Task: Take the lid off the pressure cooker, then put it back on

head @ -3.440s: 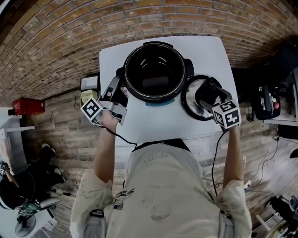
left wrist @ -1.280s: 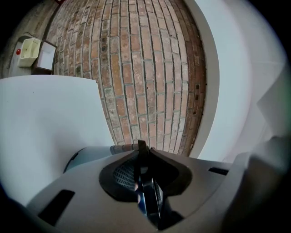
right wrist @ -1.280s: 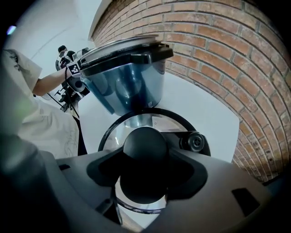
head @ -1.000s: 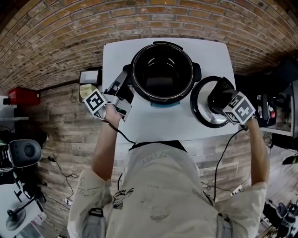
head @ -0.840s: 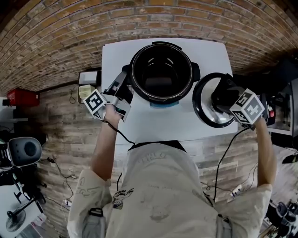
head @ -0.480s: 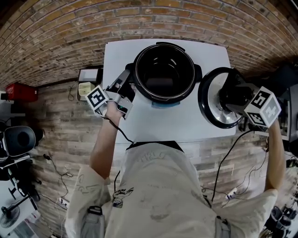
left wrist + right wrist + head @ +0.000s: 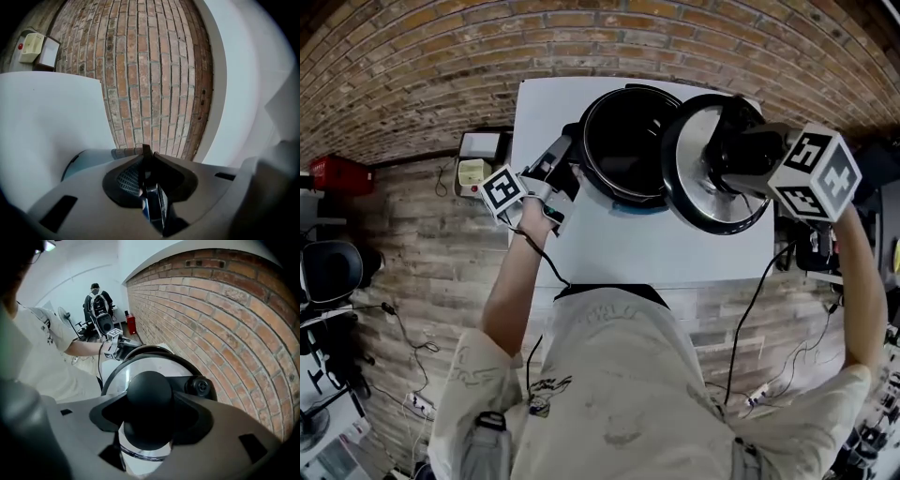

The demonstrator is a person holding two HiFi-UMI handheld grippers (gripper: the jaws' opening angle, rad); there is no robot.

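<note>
Gripping the lid by its knob, the right gripper is holding it tilted over the pressure cooker; the left gripper is clamping a side handle.

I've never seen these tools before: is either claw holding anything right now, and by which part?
Right claw grips the lid by its black knob, in the air. Left claw pinches the cooker by its side handle.

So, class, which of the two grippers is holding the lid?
The right gripper: its jaws clamp the lid's black knob. The left gripper grips the cooker's side handle.
</note>
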